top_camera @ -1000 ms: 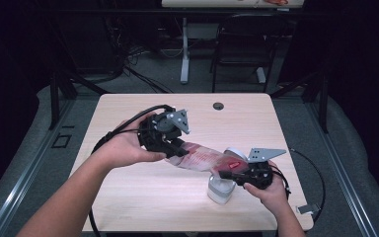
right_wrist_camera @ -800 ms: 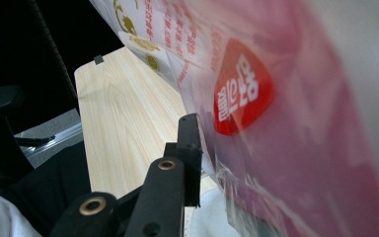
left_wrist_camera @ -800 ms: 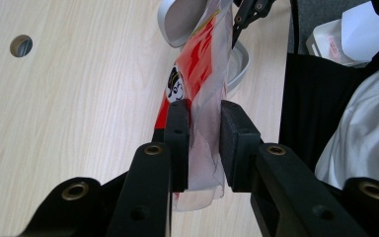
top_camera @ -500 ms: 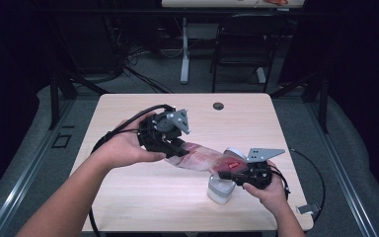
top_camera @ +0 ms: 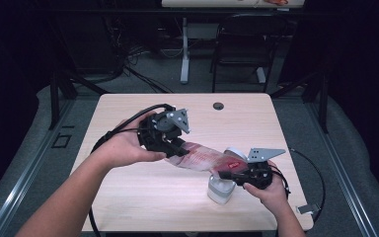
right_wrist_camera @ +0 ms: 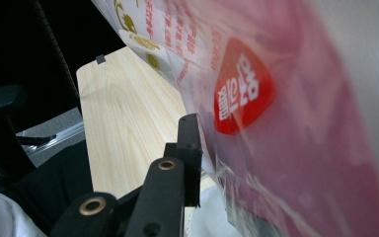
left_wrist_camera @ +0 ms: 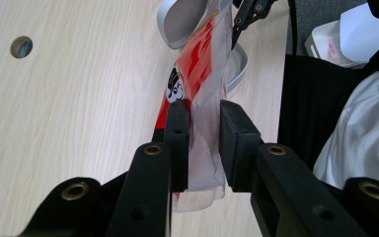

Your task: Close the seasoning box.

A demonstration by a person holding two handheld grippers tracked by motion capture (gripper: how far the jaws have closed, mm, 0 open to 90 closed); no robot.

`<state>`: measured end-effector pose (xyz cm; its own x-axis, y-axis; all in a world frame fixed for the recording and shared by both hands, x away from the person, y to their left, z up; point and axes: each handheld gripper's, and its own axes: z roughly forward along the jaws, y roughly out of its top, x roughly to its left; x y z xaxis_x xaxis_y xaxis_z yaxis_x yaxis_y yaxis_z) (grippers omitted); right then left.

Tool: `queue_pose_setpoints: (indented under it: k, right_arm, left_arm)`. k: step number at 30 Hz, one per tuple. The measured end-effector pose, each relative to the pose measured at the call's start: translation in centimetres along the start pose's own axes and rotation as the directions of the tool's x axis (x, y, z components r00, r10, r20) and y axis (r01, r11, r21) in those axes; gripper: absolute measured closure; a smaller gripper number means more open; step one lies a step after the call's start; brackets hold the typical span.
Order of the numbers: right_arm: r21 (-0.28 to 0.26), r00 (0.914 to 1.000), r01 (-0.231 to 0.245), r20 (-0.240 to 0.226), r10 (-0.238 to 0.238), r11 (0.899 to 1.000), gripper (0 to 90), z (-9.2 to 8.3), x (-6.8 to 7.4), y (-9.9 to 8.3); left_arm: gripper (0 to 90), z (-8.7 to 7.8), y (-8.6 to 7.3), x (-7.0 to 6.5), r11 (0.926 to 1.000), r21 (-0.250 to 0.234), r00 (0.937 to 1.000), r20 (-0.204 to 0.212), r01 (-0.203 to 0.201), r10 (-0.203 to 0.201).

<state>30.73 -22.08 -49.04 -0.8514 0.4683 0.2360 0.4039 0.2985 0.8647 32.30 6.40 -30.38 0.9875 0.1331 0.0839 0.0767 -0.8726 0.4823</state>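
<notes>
Stretching between both tongs, plastic bag apparently overhangs white container.

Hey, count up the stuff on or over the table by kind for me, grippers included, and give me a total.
Handheld grippers: 2, the left gripper and the right gripper
Red and clear plastic bag: 1, held between both grippers
White container: 1, on the table below the bag
Total: 4
</notes>
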Motion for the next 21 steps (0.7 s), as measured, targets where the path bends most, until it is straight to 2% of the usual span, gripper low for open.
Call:
queue_pose_setpoints:
  k: [21]
  right_arm:
    - [0.007, 0.9998, 0.007, -0.017, -0.007, 1.0, 81.4, -0.28, 0.15, -0.05]
  left_arm:
    - [76.1, 0.03, 0.08, 0.14, 1.0, -0.006, 1.0, 0.006, 0.0, 0.0]
